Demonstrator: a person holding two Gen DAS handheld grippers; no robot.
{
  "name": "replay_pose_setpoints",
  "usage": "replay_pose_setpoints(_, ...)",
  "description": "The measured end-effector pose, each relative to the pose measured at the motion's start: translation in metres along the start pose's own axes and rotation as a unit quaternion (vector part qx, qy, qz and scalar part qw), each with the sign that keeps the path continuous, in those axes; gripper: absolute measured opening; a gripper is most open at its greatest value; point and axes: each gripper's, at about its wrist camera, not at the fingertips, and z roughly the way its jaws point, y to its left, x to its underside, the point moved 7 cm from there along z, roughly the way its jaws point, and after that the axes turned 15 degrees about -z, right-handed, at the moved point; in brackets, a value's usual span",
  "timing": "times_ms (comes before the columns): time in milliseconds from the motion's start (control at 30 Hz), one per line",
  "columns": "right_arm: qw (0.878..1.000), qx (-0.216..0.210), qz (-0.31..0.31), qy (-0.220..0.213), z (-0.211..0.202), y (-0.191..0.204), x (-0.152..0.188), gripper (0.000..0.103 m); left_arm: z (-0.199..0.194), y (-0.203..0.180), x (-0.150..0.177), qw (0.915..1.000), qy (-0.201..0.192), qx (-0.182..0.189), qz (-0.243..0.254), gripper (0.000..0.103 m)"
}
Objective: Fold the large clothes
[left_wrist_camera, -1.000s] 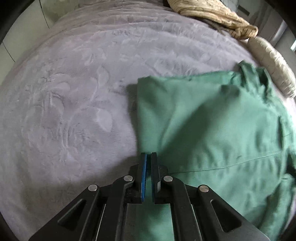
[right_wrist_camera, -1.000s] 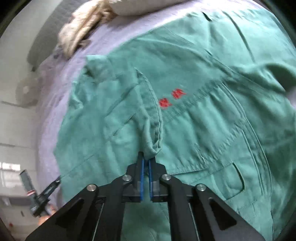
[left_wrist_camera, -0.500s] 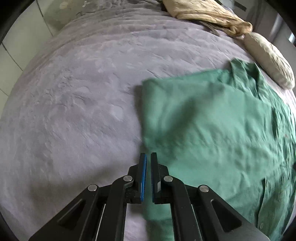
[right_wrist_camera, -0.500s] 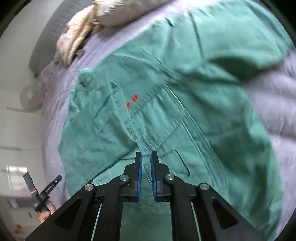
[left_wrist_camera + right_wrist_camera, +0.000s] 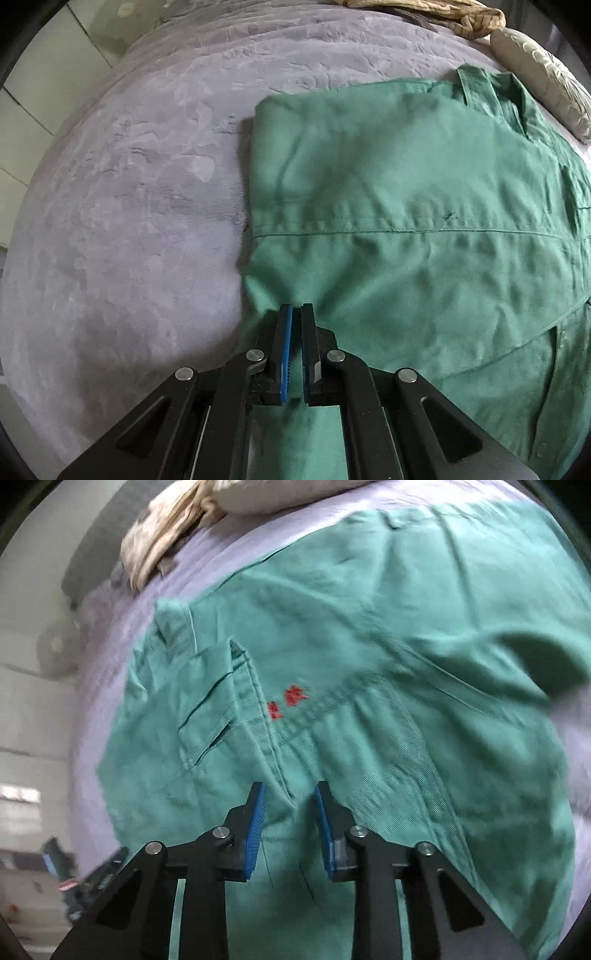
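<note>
A green shirt [image 5: 424,229] lies spread on a grey blanket [image 5: 129,184] that covers the bed, and everything else is placed here against that shirt. In the left wrist view the shirt's left side is folded over, making a straight edge that runs away from the camera, with bare blanket beyond that edge. The left gripper [image 5: 296,314] sits low at the near end of that folded edge, its blue-lined fingers pressed almost together with only a thin slit between them; the tips touch the cloth where it puckers, but whether any cloth is actually caught in the slit cannot be told. Past the shirt's far collar end lie a pale pillow [image 5: 546,81] and a bunched tan cloth [image 5: 443,14]. In the right wrist view the right gripper [image 5: 289,794] hovers over the middle of the shirt [image 5: 369,701] with its fingers spread apart, one on each side of the buttoned front strip, holding nothing. Just beyond its tips are small red embroidered letters [image 5: 288,705] on the chest, with a pocket flap [image 5: 210,716] to their left. The picture is blurred toward the shirt's right side. A dark object off the shirt's lower left edge is too blurred to name.
</note>
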Motion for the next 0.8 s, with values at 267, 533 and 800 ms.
replay_pose_setpoints(267,0.997,-0.062,0.045,-0.013,-0.062,-0.034,0.040,0.068,-0.033,-0.031,0.023,0.9992,0.024,0.028,0.011,0.005)
replay_pose_setpoints(533,0.993,-0.096,0.055,-0.028,-0.095,-0.050,0.059,0.078,-0.050,-0.080,0.057,0.9960,0.050,0.065,0.036,0.006)
replay_pose_setpoints(800,0.991,-0.105,0.066,-0.045,-0.120,-0.076,0.073,0.080,-0.056,-0.108,0.070,0.9939,0.050,0.072,0.067,0.006)
